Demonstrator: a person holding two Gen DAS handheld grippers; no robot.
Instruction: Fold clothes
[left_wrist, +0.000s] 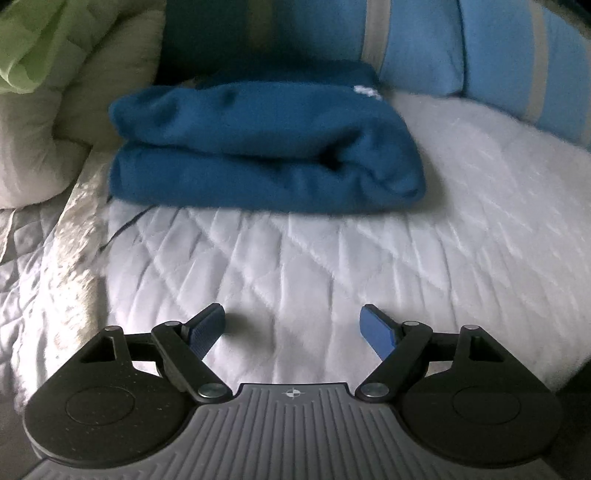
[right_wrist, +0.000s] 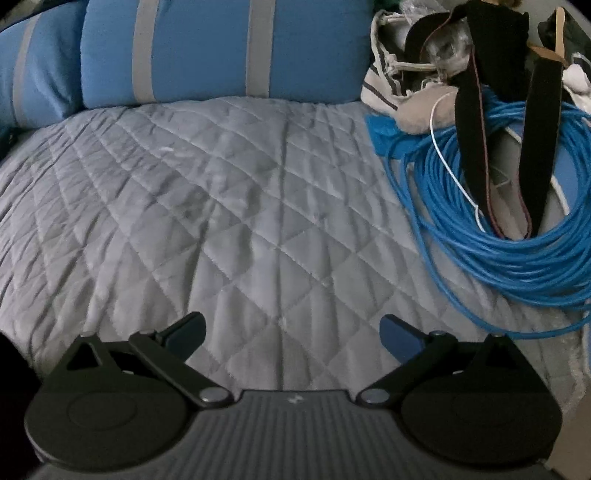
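A folded dark blue garment lies in a thick stack on the white quilted bed cover, with a small white label near its back right corner. My left gripper hovers over the bare quilt in front of that stack, open, nothing between its blue pads. In the right wrist view my right gripper is open too, above an empty stretch of grey quilted cover, and no garment shows there.
Blue pillows with grey stripes line the back of the bed. A coil of blue cable, black straps and a canvas bag lie at the right. A white and green duvet is bunched at the left.
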